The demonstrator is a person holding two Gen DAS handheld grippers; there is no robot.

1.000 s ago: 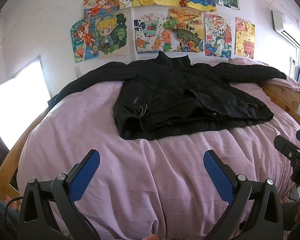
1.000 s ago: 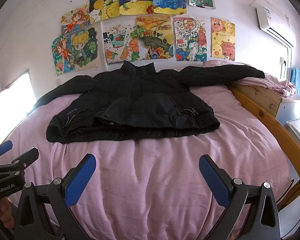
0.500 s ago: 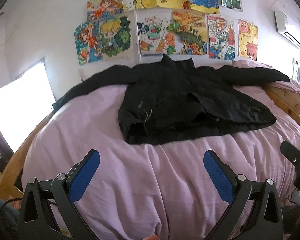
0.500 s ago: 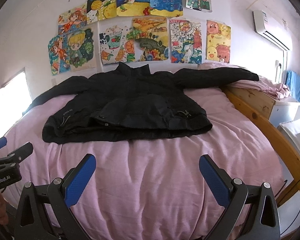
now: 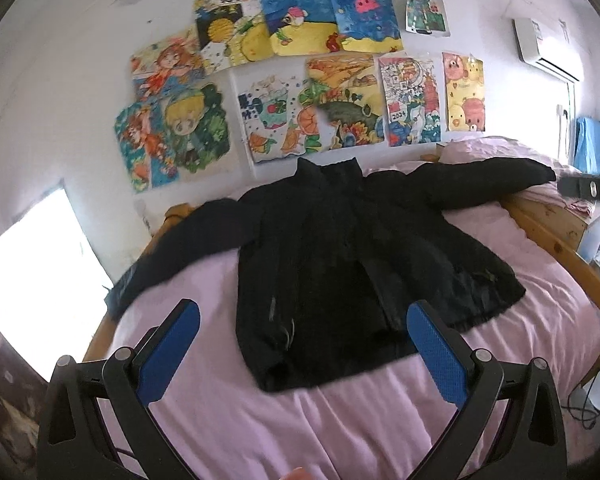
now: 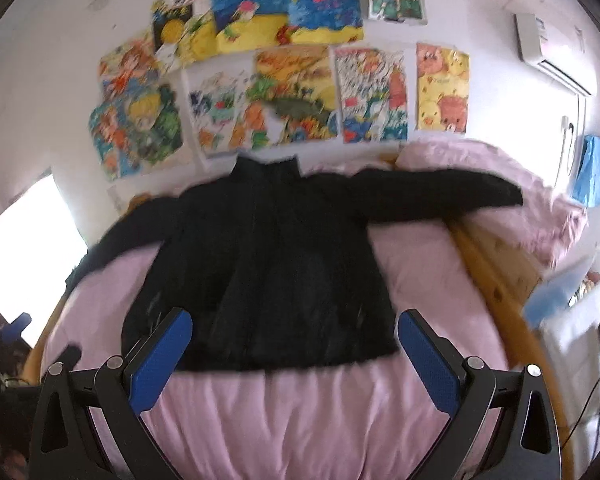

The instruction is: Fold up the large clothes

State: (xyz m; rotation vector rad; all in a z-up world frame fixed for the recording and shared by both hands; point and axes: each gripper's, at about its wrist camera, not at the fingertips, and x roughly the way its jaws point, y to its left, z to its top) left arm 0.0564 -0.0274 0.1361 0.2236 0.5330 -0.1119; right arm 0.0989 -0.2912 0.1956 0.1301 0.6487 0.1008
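A black padded jacket (image 5: 340,256) lies flat on the pink bedsheet (image 5: 300,420), collar toward the wall and both sleeves spread sideways. The right wrist view shows the same jacket (image 6: 267,272), blurred. My left gripper (image 5: 300,352) hovers open above the jacket's hem, nothing between its blue pads. My right gripper (image 6: 295,356) is open too, over the hem and the sheet in front of it, and holds nothing. The jacket's left sleeve (image 5: 171,252) hangs over the bed's left edge; its right sleeve (image 6: 440,196) rests on a pink pillow.
Children's drawings (image 5: 300,80) cover the wall behind the bed. A wooden bed frame (image 5: 548,236) runs along the right side. A bright window (image 5: 31,272) is at the left, an air conditioner (image 5: 548,48) at the upper right, a blue cloth (image 6: 596,176) by the wall.
Both grippers have risen and moved forward toward the jacket, so its hem now lies between the fingers in each view. The jacket itself has not moved. Both stay open.
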